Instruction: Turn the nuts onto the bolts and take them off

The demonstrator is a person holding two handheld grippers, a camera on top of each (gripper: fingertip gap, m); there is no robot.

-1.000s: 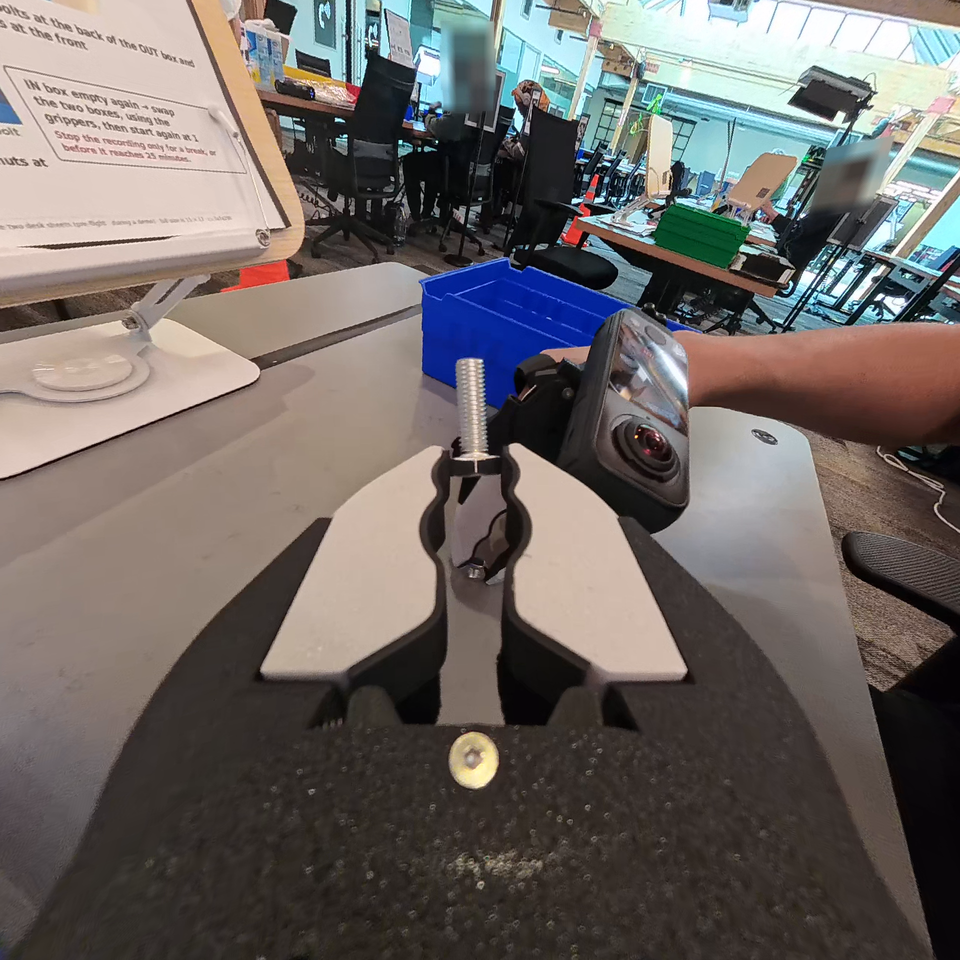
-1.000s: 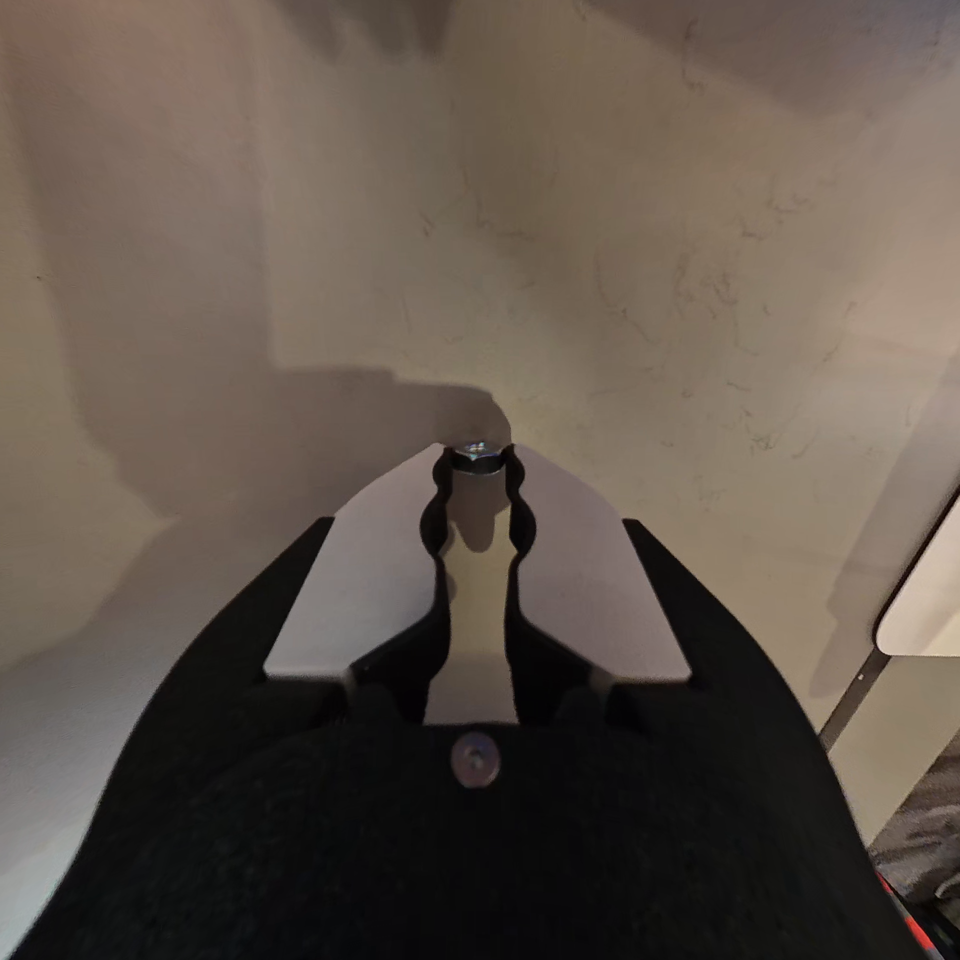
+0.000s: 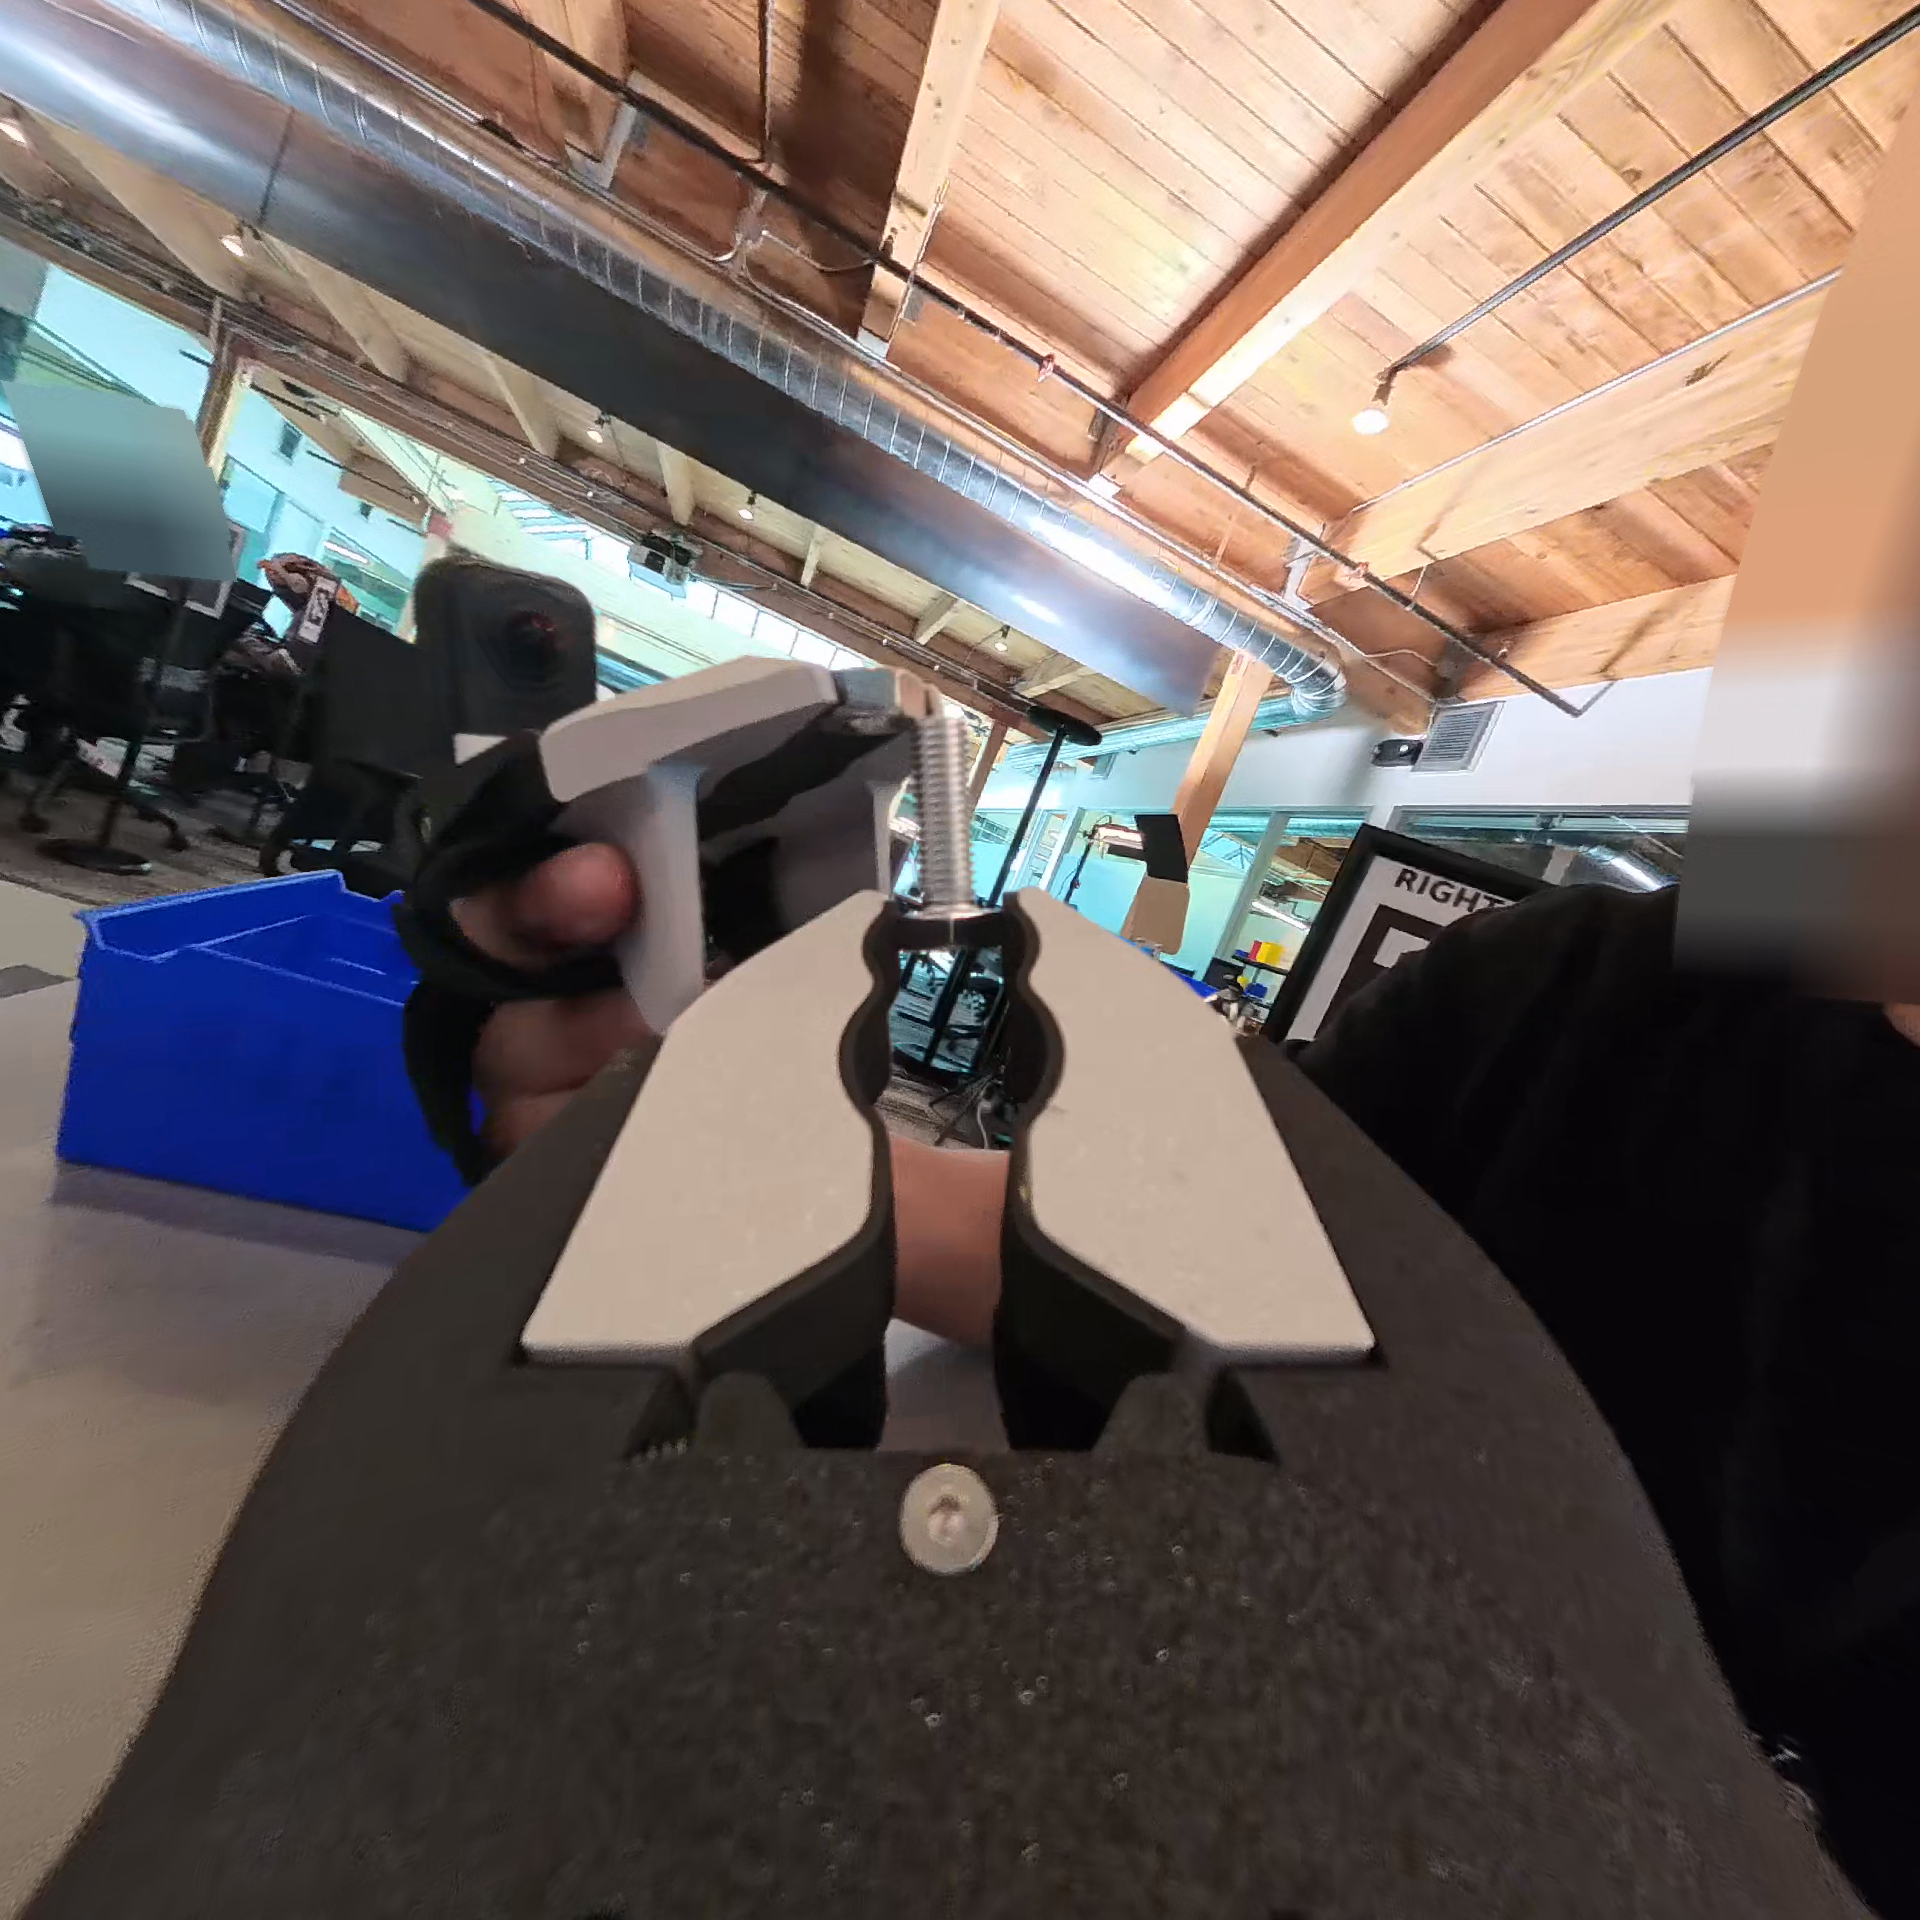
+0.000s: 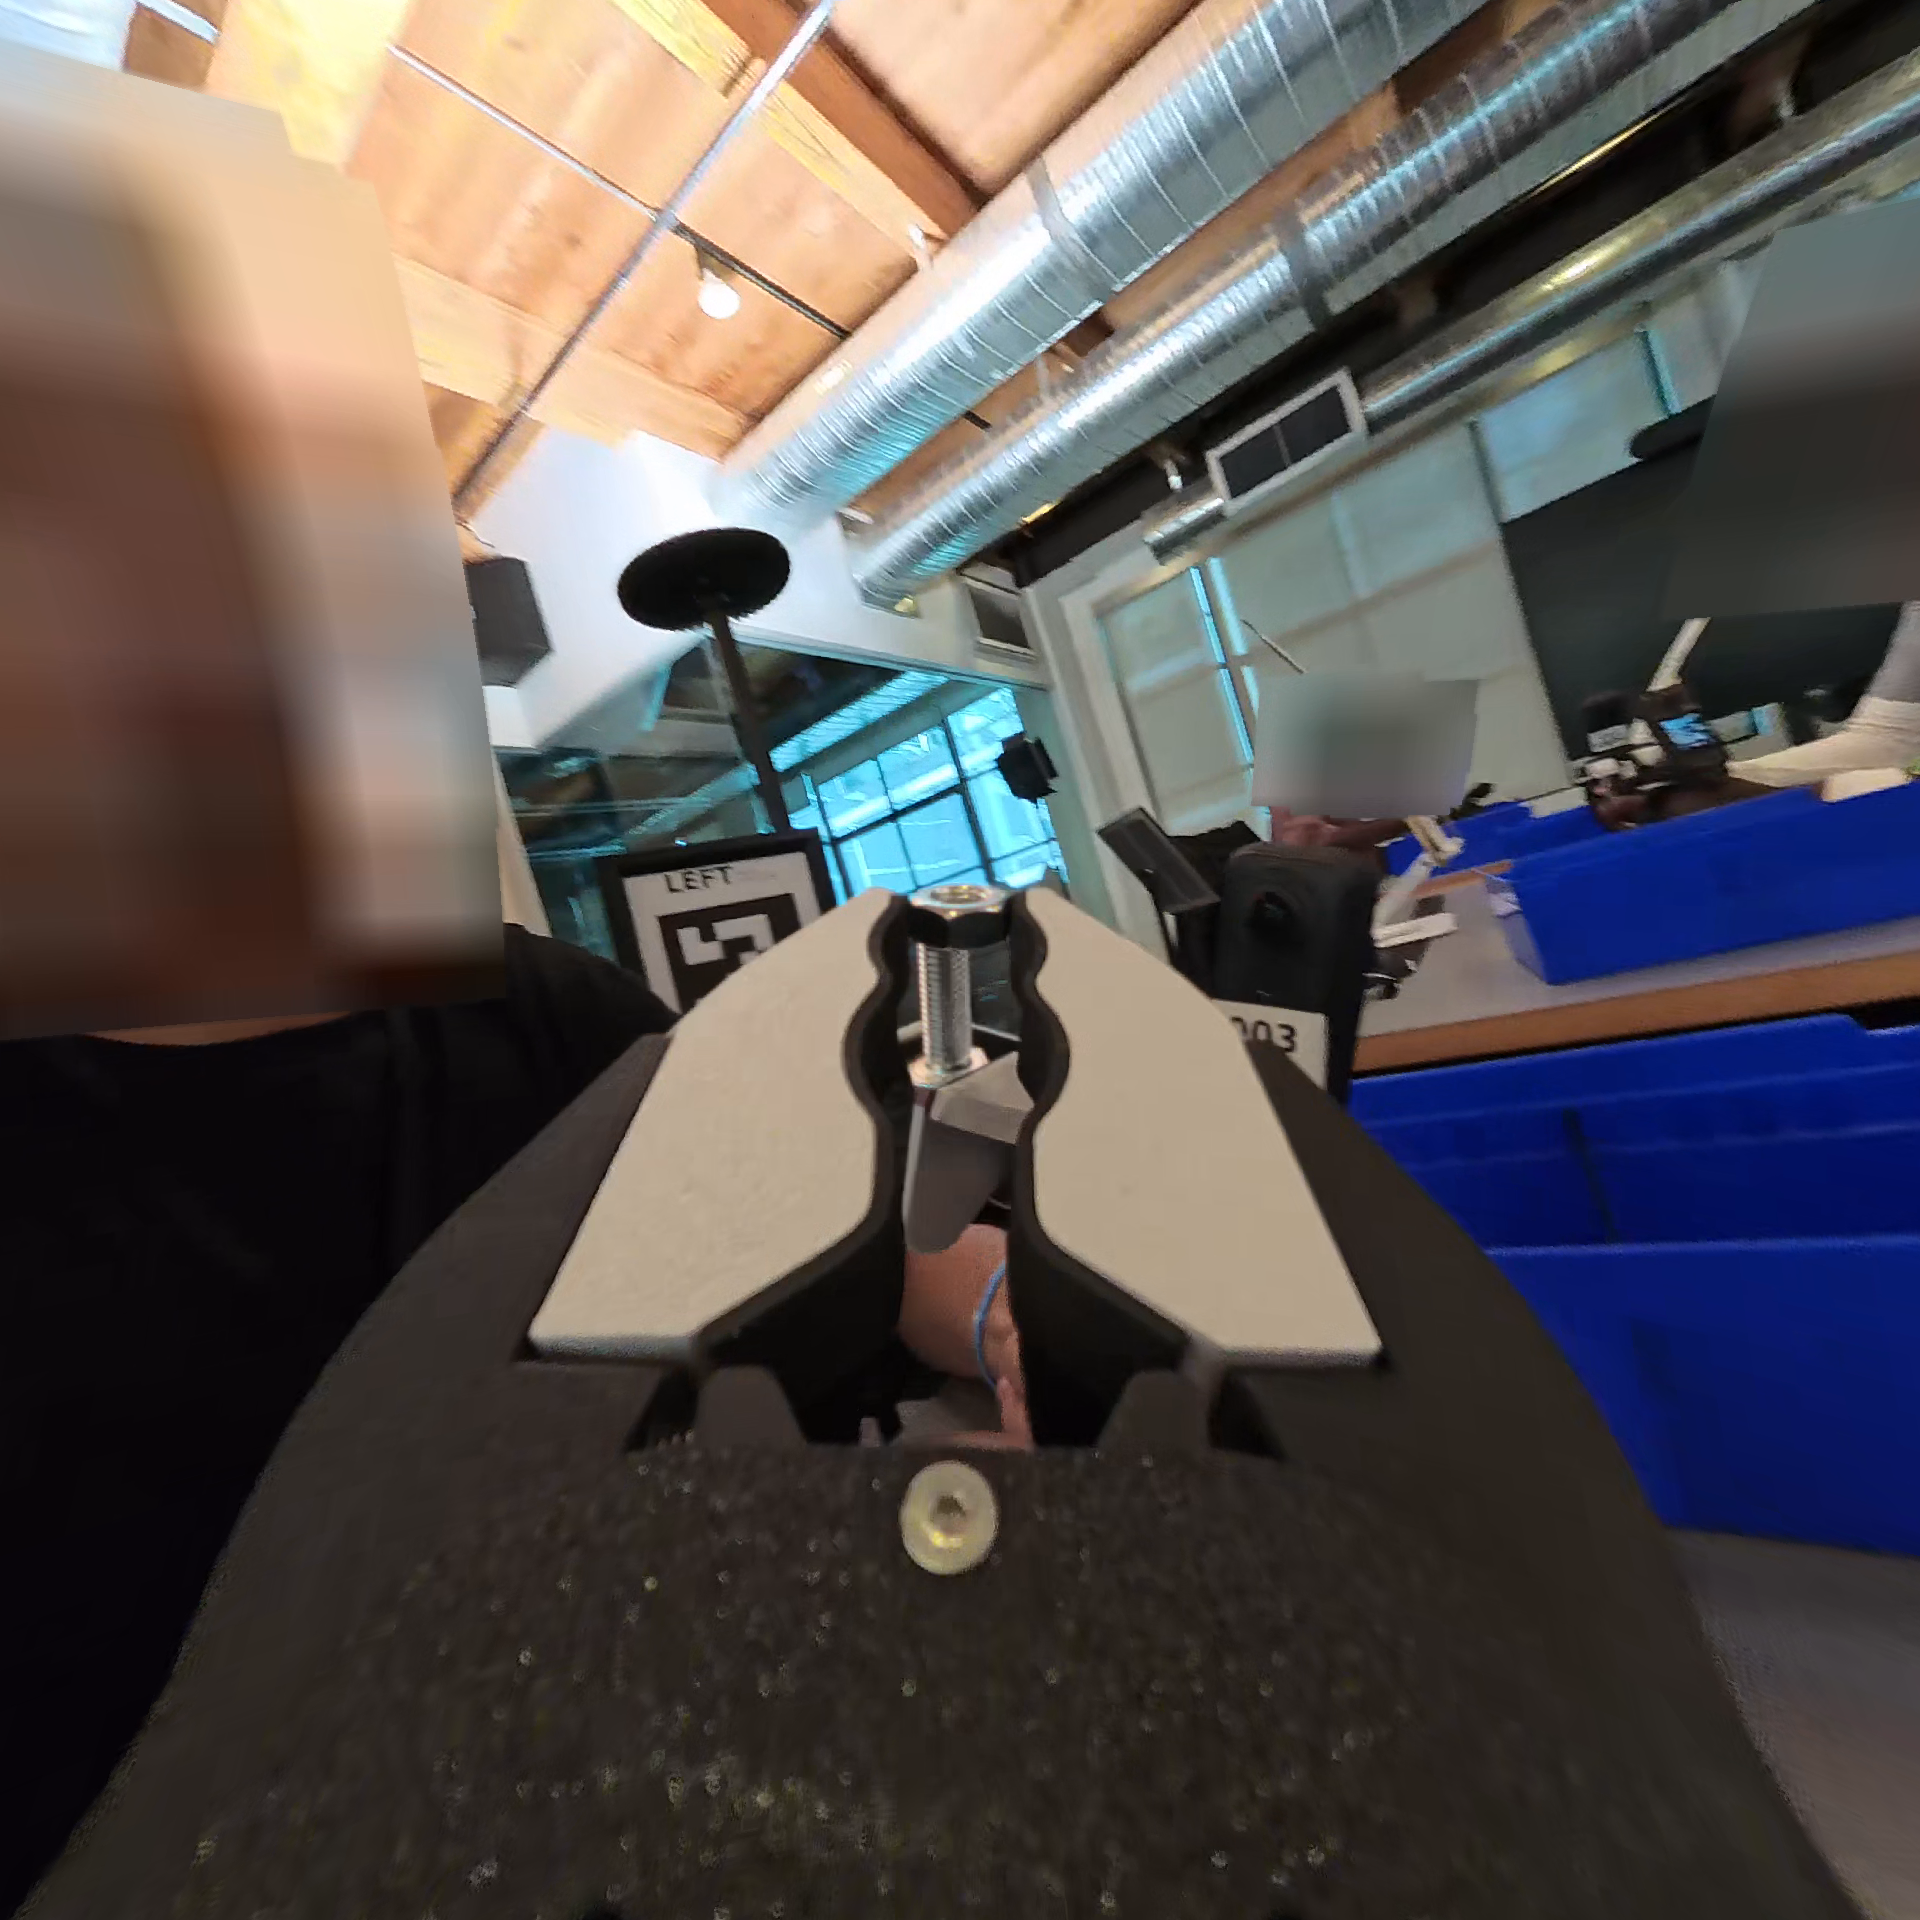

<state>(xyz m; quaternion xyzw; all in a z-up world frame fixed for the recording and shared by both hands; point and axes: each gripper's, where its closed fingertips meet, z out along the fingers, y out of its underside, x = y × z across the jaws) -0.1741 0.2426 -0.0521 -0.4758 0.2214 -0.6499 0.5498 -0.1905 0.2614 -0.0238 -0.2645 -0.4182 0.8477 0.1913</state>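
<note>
Standing upright at the centre of the frame, the bolt (image 3: 938,823) has its head pinched in the left gripper (image 3: 951,928); the right gripper (image 4: 958,914) clamps the nut (image 4: 957,907) on its top end. Blue bins (image 4: 1662,1195) sit at right.

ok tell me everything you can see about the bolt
The bolt is shiny silver metal with a fully threaded shank, standing nearly upright in the air. The left gripper clamps its flat head at the bottom. At the top, the right gripper holds a hex nut over its tip.
</note>
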